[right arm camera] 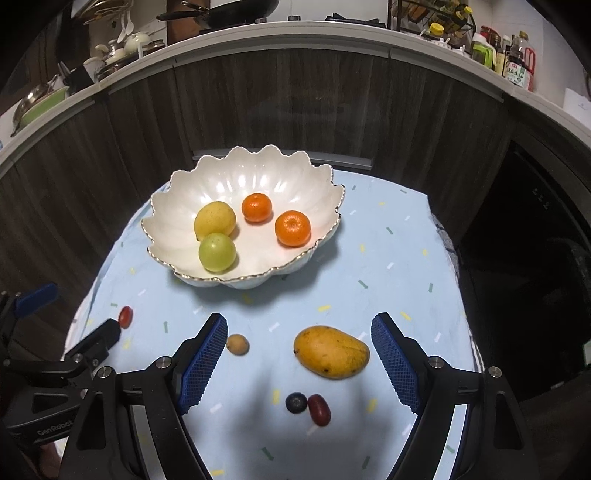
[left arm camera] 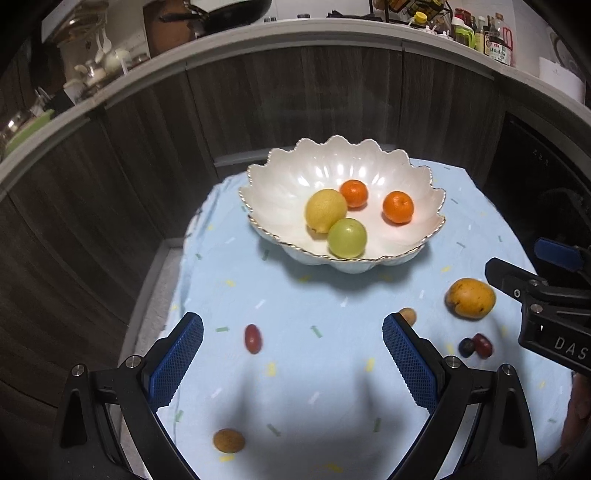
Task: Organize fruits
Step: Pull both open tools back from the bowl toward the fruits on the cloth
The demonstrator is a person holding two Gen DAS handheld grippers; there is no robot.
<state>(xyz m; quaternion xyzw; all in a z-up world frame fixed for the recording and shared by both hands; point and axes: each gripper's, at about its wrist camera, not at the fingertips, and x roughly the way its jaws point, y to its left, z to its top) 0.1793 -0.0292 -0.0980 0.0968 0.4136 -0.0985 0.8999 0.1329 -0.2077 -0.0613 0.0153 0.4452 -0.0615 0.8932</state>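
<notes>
A white scalloped bowl (left arm camera: 413,177) (right arm camera: 177,192) holds a lemon (left arm camera: 325,215), a green fruit (left arm camera: 347,238) and two mandarins (left arm camera: 397,206). On the blue cloth lie a mango (right arm camera: 331,352) (left arm camera: 470,298), a blueberry (right arm camera: 296,402), a dark red fruit (right arm camera: 319,410), a small tan fruit (right arm camera: 237,344) and a red grape (left arm camera: 252,338) (right arm camera: 125,316). My left gripper (left arm camera: 293,363) is open and empty above the cloth, the grape between its fingers further ahead. My right gripper (right arm camera: 299,360) is open and empty, its fingers either side of the mango.
Another small brown fruit (left arm camera: 229,440) lies near the cloth's front left. Dark wood cabinets (left arm camera: 295,99) stand behind the table. The counter above (right arm camera: 295,33) carries pans, crockery and bottles. The table drops off at left and right.
</notes>
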